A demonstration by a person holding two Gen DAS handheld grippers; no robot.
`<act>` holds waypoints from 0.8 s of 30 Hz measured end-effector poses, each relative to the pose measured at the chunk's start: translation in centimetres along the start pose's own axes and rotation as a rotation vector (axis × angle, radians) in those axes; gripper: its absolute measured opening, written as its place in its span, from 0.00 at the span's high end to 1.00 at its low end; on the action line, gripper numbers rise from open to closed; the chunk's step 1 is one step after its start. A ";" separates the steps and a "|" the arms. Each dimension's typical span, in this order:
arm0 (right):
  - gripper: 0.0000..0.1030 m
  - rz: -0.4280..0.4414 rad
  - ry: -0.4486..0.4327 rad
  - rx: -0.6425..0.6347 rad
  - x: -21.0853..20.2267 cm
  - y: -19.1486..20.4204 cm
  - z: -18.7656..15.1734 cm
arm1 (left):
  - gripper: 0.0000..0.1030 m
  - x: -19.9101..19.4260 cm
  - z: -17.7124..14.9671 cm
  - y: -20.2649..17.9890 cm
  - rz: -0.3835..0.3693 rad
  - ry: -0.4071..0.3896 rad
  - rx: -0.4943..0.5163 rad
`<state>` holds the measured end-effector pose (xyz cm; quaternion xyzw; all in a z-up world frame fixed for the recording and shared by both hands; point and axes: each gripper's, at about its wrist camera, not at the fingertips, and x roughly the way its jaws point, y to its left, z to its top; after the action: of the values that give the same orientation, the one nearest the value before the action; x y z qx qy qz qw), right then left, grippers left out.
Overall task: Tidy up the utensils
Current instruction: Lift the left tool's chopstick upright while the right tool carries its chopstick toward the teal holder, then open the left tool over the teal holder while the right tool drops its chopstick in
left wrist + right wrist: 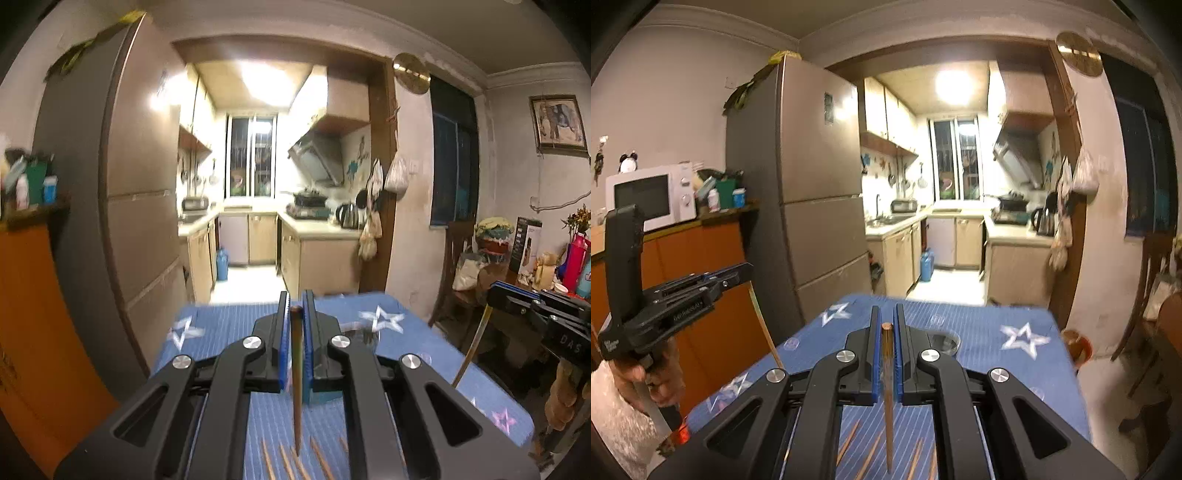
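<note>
My left gripper [296, 301] is shut on a brown chopstick [296, 373] that hangs point down over the blue star-patterned tablecloth [229, 325]. My right gripper [886, 312] is shut on a second brown chopstick [887, 391], also upright between its blue pads. Each gripper shows in the other's view: the right gripper [496, 291] with its stick slanting down, and the left gripper [746, 271] in a person's hand [646, 373]. Several loose chopsticks [284, 459] [849, 441] lie on the cloth below. A clear glass [945, 341] stands on the table beyond the fingers.
A tall grey fridge [812, 184] stands left of the kitchen doorway. An orange cabinet [701, 251] bears a white microwave [650, 195]. At the right are a dark wooden chair [458, 258] and a cluttered side table [535, 273].
</note>
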<state>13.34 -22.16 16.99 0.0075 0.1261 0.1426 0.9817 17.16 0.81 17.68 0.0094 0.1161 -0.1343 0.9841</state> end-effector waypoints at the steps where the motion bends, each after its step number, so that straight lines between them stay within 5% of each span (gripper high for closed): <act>1: 0.93 -0.009 -0.010 -0.006 0.4 -0.2 1.0 | 0.95 0.5 0.9 -0.4 -0.009 -0.016 0.002; 8: 0.93 -0.069 -0.085 -0.001 5.0 -2.6 8.1 | 0.95 5.4 6.2 -2.4 -0.023 -0.124 0.018; 13: 0.93 -0.100 -0.118 0.024 8.9 -4.6 10.4 | 0.95 9.2 6.8 -3.2 -0.023 -0.139 0.028; 24: 0.93 -0.127 -0.052 0.055 17.9 -6.4 7.0 | 0.95 15.7 3.1 -1.7 -0.032 -0.051 -0.013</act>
<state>33.47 -23.15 19.00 0.0300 0.1045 0.0764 0.9911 32.09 -5.09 17.10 -0.0023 0.0919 -0.1493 0.9845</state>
